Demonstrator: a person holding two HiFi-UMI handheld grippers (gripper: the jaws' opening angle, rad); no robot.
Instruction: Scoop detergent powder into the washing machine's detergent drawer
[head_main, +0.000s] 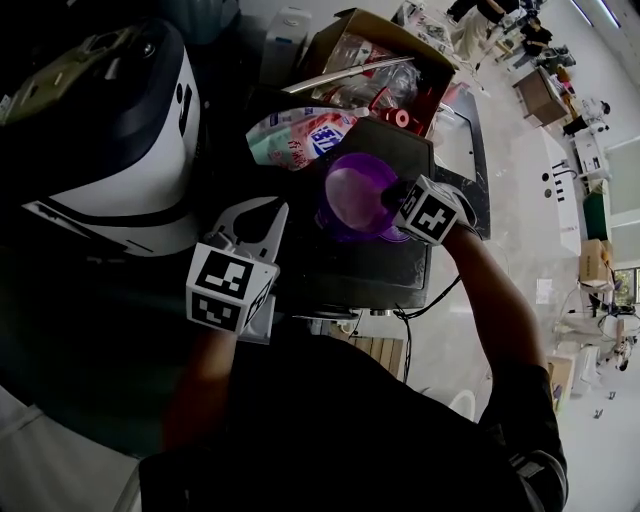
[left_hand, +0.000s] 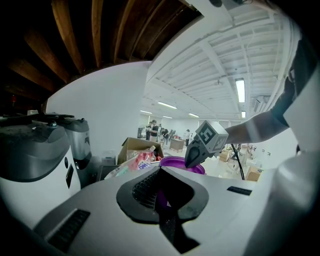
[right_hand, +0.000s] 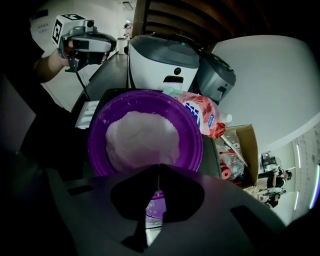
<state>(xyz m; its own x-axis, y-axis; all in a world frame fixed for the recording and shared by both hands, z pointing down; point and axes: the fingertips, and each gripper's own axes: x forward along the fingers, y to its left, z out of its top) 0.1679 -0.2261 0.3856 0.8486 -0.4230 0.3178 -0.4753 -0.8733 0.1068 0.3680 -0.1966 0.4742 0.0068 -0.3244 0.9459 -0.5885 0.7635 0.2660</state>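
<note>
A: Right side. The right gripper (right_hand: 159, 170) is clenched on the near rim of the purple bowl (right_hand: 98, 142). The rim passes between its pads, and the bowl is held mouth up.

B: Why mouth up?

A: The detergent powder (right_hand: 142, 140) sits inside as a pale heap covering most of the floor, and any tilt would let it slide out. A pinch on the rim also leaves the mouth free to be reached from above.

B: Where is the bowl?

A: Over the dark-topped unit (head_main: 350, 270), between the white and dark appliance (head_main: 110, 150) and the cardboard box (head_main: 340, 30). A printed detergent pouch (head_main: 300, 135) lies just behind it, toward the box.

B: Left side?

A: The left gripper (left_hand: 160, 172) hovers just beside the bowl. It is aimed at the rim but apart from it, and its jaws are closed together. A purple sliver shows in the slot between them. It is probably the bowl wall seen beyond, but the view is too dim to rule out something held.

B: Stage?

A: Judgement: the supply is steadied and transfer has not begun, since the heap looks whole. No detergent drawer appears in these views. The next move calls for keeping the bowl flat while the powder is taken from it.
</note>
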